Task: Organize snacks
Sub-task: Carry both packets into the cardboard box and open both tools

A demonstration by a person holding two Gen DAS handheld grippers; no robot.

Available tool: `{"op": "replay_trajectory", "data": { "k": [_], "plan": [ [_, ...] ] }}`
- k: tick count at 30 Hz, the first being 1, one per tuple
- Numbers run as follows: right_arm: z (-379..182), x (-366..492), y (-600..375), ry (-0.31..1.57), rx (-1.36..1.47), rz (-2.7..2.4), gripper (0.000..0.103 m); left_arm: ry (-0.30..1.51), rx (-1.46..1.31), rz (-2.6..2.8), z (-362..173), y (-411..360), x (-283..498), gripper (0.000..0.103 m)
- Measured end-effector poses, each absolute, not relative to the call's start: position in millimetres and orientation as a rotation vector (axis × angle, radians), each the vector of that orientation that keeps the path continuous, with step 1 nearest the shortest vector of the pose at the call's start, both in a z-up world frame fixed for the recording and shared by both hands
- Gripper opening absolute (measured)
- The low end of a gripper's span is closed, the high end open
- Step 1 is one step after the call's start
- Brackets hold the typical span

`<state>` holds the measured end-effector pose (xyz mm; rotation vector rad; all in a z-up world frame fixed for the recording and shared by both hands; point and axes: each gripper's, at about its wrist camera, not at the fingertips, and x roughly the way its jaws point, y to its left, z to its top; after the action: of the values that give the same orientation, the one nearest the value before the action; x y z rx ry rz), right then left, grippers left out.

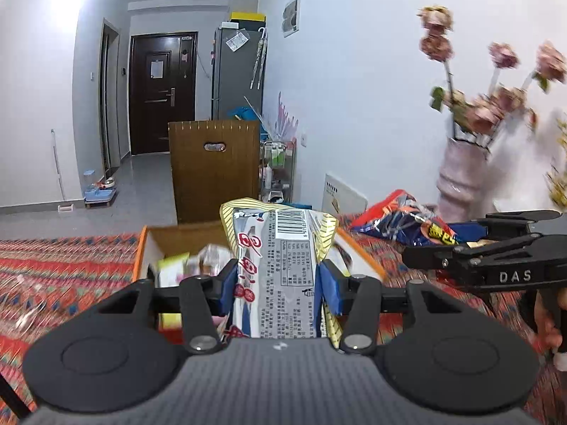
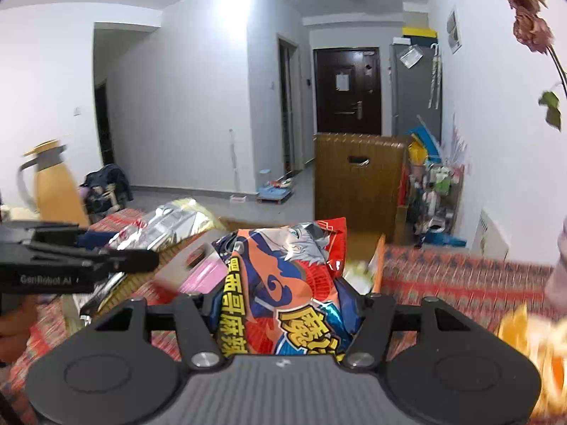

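- Between the blue pads of the left gripper (image 1: 278,283) a silver-and-yellow snack bag (image 1: 280,248) is clamped about its middle; the jaws stand partly apart, pressed against both sides of the bag, whose barcode end sticks up beyond the fingertips.
- Just ahead of and below that gripper, an open cardboard box (image 1: 141,258) with an orange edge sits on the patterned red cloth (image 1: 63,265). Small packets lie inside it, one yellow-green and one pale, but they are too blurred to name.
- To the right of the left gripper, the right gripper (image 1: 418,258) comes in from the side with a red-and-blue snack bag (image 1: 397,219) at its tip.
- Between the right gripper's (image 2: 283,297) own fingers, in its wrist view, that red-and-blue bag (image 2: 283,276) is pinched near its lower half, jaws partly apart and closed on the crumpled foil.
- Just beyond it the same box (image 2: 379,265) shows its orange wall, with a pink packet (image 2: 205,272) and something pale yellow inside.
- Left of the right gripper, the left gripper (image 2: 134,260) carries the silver bag (image 2: 170,226) above the cloth.
- Far right of the left gripper stands a pink vase (image 1: 460,180) of dried flowers.
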<state>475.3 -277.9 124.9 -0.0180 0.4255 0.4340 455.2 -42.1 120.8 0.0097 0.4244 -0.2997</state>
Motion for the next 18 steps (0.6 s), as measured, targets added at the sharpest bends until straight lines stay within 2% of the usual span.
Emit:
{"op": "replay_trajectory", "data": {
  "k": [8,14,18],
  "plan": [
    [111,600,-271,0.483,0.093,0.379,0.059,0.479,-0.096,-0.260,110,-56,578,0.049],
    [67,657,-257,0.556,0.154,0.285,0.058,0.546,-0.176,-0.201,66,-66,628,0.049],
    [40,672,-247,0.598,0.087,0.240,0.055,0.623,-0.209,-0.170,31,-58,646,0.057]
  ]
}}
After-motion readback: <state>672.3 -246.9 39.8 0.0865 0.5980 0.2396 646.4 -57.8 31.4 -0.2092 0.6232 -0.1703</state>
